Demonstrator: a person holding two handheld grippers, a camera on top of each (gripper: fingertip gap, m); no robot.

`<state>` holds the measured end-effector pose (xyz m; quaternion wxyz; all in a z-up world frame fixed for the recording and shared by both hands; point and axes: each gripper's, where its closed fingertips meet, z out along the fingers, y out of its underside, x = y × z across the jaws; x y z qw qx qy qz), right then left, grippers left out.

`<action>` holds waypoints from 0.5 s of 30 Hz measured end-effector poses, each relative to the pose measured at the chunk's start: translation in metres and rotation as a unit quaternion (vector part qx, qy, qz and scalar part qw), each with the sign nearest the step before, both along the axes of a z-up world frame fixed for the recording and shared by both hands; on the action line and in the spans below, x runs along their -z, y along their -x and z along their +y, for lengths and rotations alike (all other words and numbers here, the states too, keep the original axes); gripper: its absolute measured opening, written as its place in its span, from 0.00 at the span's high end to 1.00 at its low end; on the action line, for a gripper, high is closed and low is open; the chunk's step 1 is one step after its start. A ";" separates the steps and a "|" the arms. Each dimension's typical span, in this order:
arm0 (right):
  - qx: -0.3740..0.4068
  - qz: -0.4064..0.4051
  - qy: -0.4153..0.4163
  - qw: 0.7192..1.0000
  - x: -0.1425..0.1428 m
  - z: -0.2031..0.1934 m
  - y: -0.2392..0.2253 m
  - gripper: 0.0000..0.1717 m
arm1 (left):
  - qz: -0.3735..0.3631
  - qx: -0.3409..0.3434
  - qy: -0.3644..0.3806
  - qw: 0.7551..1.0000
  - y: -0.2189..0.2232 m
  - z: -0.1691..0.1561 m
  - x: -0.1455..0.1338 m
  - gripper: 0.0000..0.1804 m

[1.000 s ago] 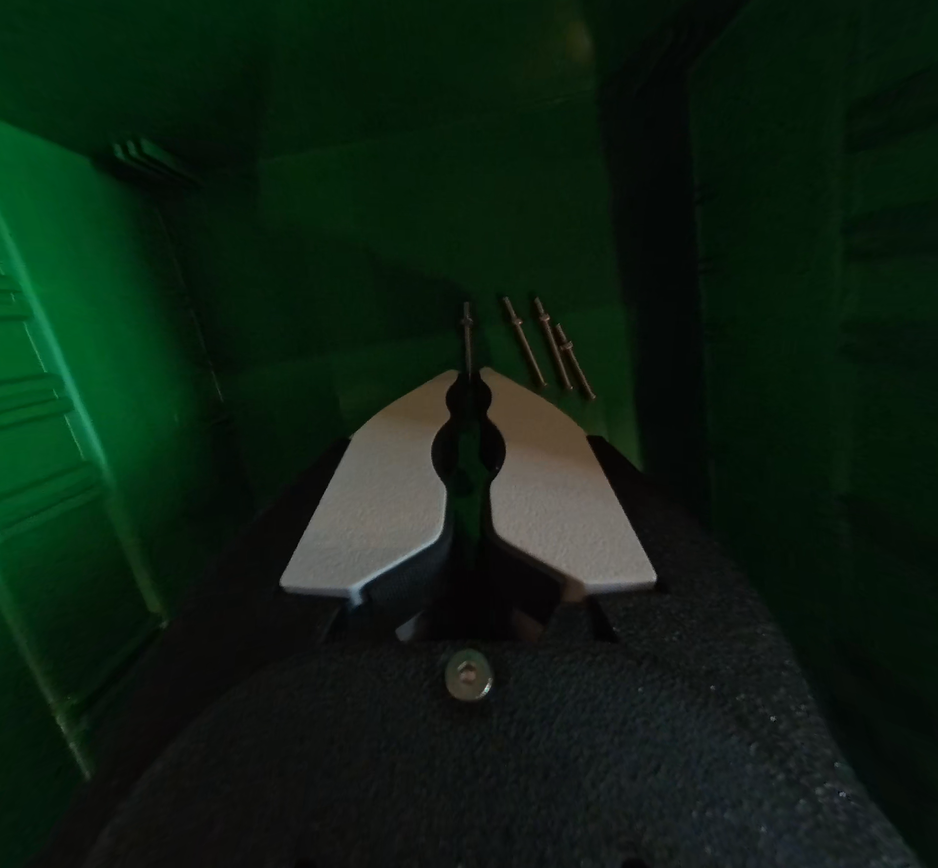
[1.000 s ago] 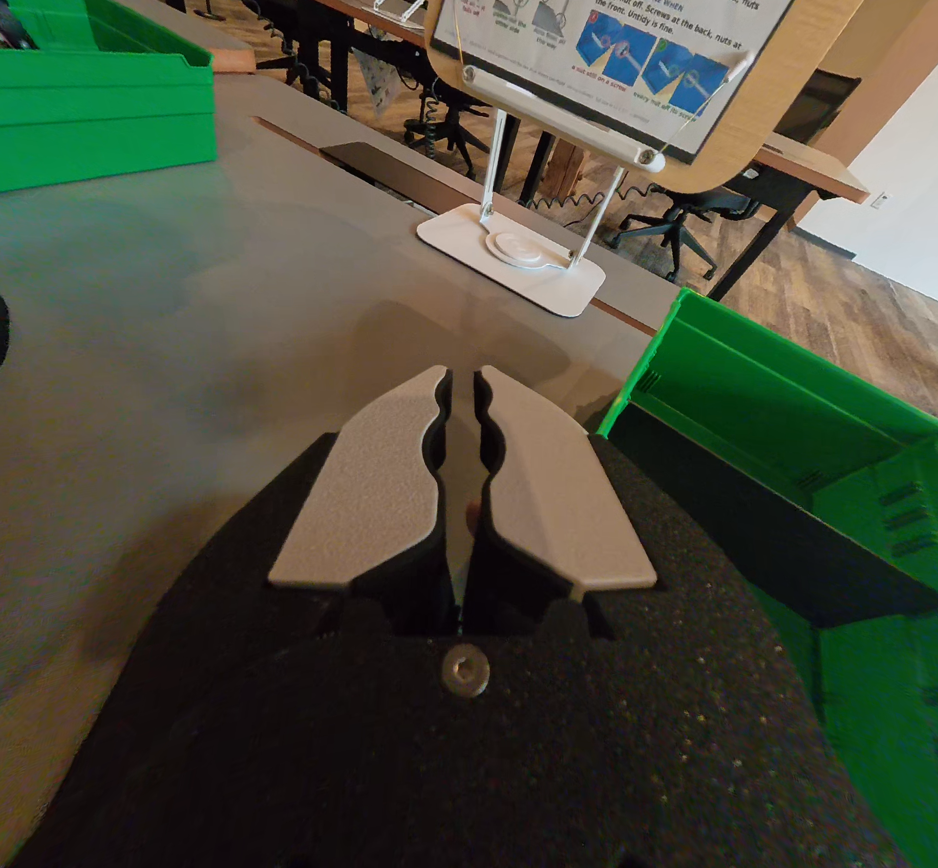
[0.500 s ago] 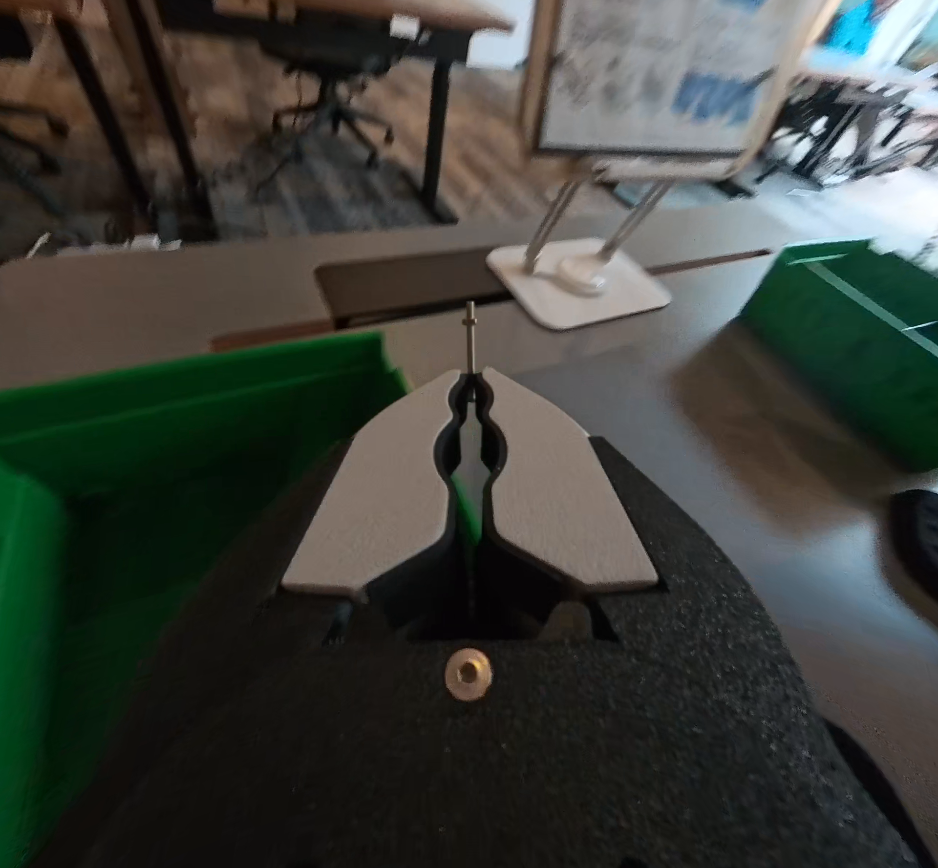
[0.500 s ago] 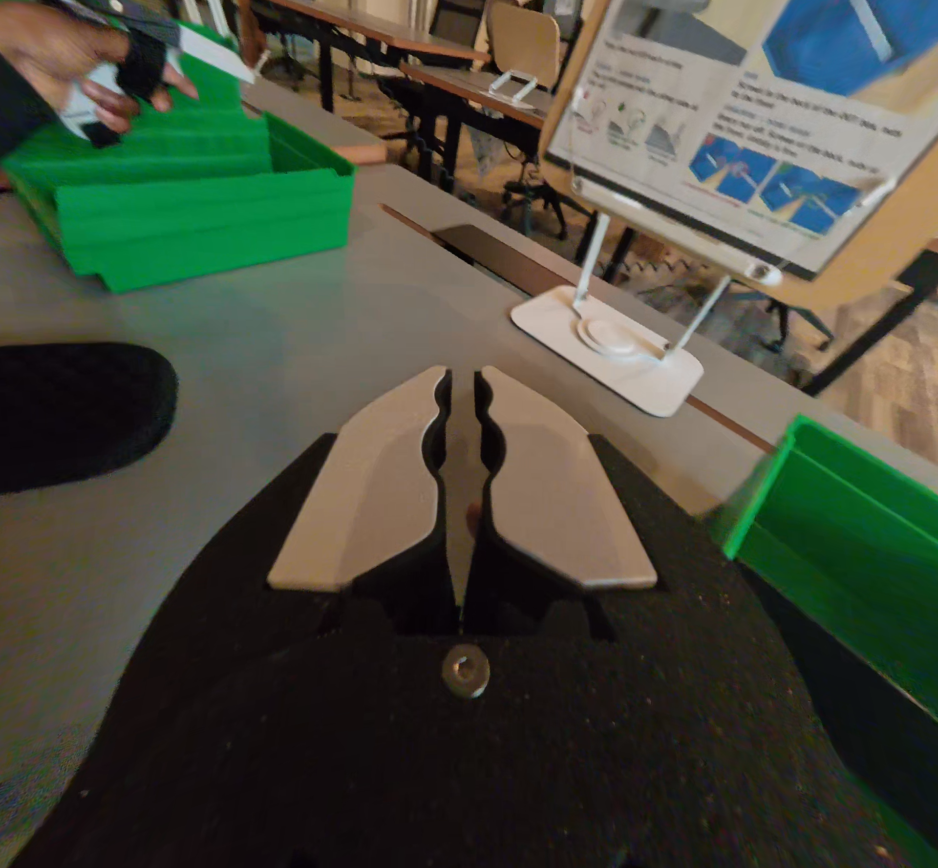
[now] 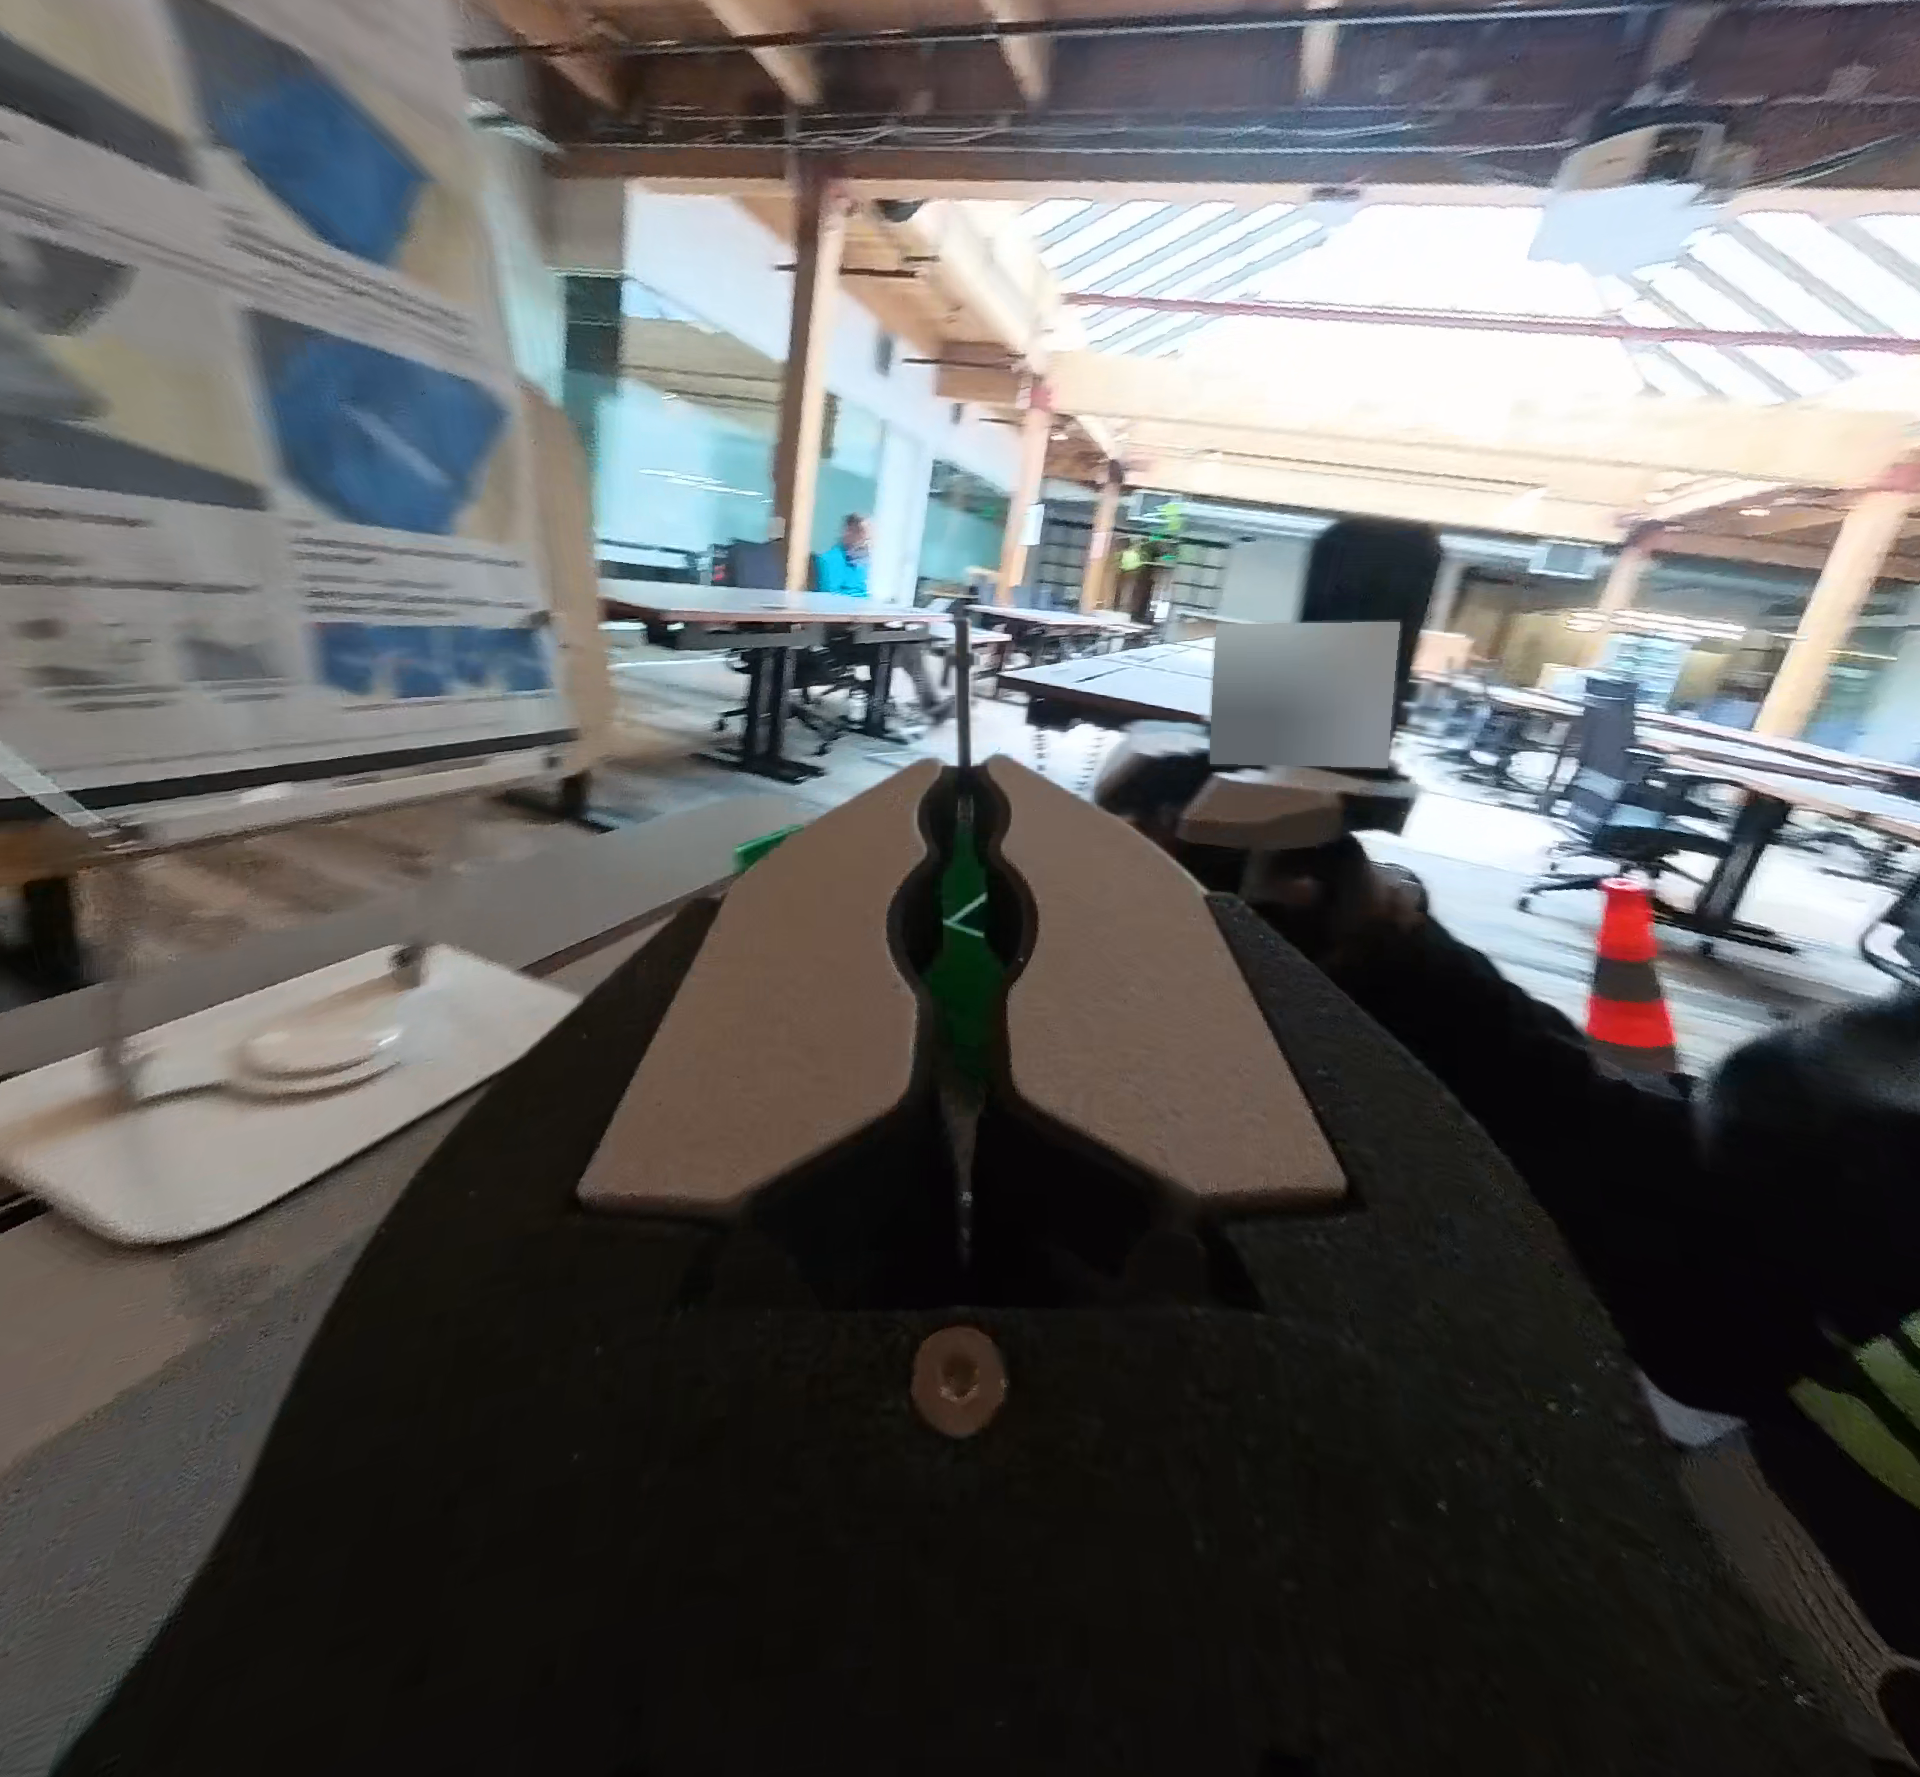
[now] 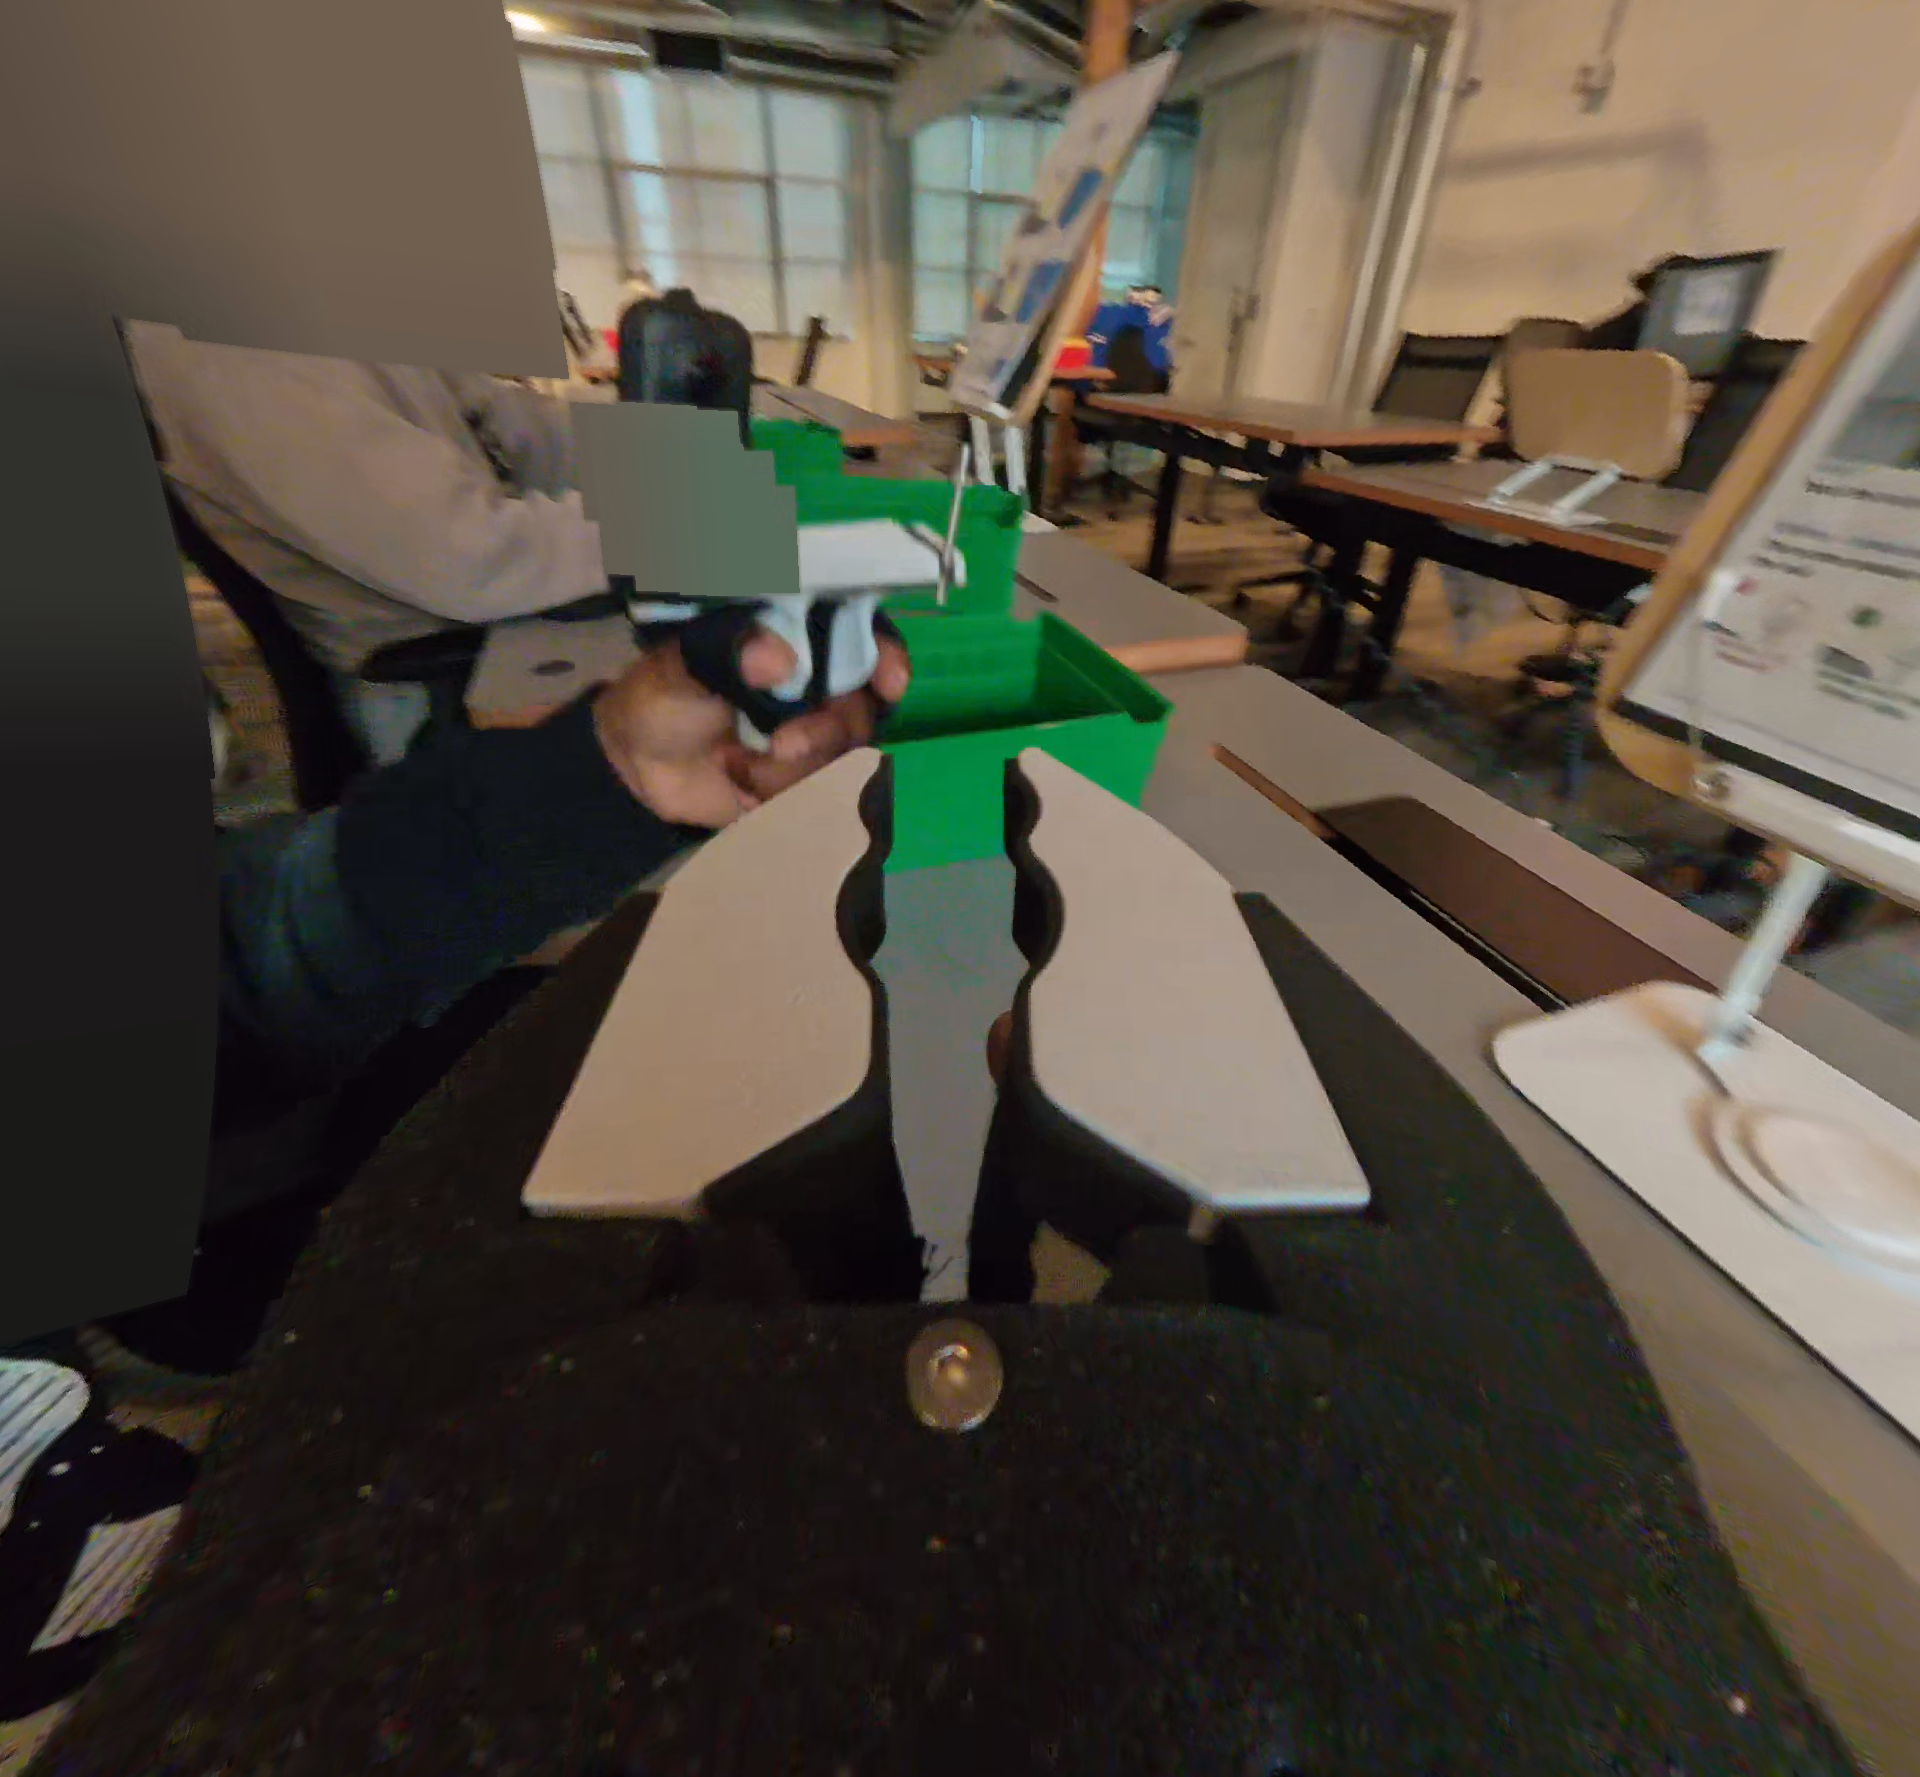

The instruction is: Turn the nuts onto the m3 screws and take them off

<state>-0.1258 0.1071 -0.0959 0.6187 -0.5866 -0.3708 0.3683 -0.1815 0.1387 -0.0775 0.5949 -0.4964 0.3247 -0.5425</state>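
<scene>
My left gripper (image 5: 963,771) is shut on a thin metal screw (image 5: 963,688) that sticks straight out past the fingertips, with a small thickening near its far end. The right wrist view shows the same gripper (image 6: 940,574) held in a person's hand, the screw (image 6: 954,522) standing upright in it above a green bin (image 6: 1039,740). My right gripper (image 6: 945,777) is open and empty, pointing at that bin and the left hand. The grey table (image 6: 1299,792) lies under both.
An instruction sheet on a white stand (image 5: 260,1083) is at the left of the left wrist view, and its base (image 6: 1714,1104) is at the right of the right wrist view. More green bins (image 6: 904,501) stand behind. An orange cone (image 5: 1626,969) stands on the floor beyond. Some 8 cm of space lies between my two pairs of fingers.
My left gripper came up out of the green bin with one screw and swung upward. My right gripper's jaws opened and it turned toward the left hand.
</scene>
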 end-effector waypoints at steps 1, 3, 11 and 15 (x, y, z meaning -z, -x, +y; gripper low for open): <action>-0.015 0.008 0.000 1.000 -0.003 0.001 0.002 0.88 | -0.004 0.016 -0.006 1.000 -0.009 -0.006 0.002 0.99; -0.053 0.022 0.001 0.998 -0.005 0.002 0.004 0.87 | -0.006 0.044 -0.017 0.999 -0.024 -0.016 0.008 0.99; -0.134 0.030 -0.002 0.990 0.016 0.009 0.004 0.87 | 0.016 0.097 -0.035 0.995 -0.052 -0.024 0.047 0.99; -0.147 0.025 -0.007 0.989 0.030 0.011 0.004 0.88 | 0.031 0.102 -0.032 0.994 -0.056 -0.020 0.062 0.99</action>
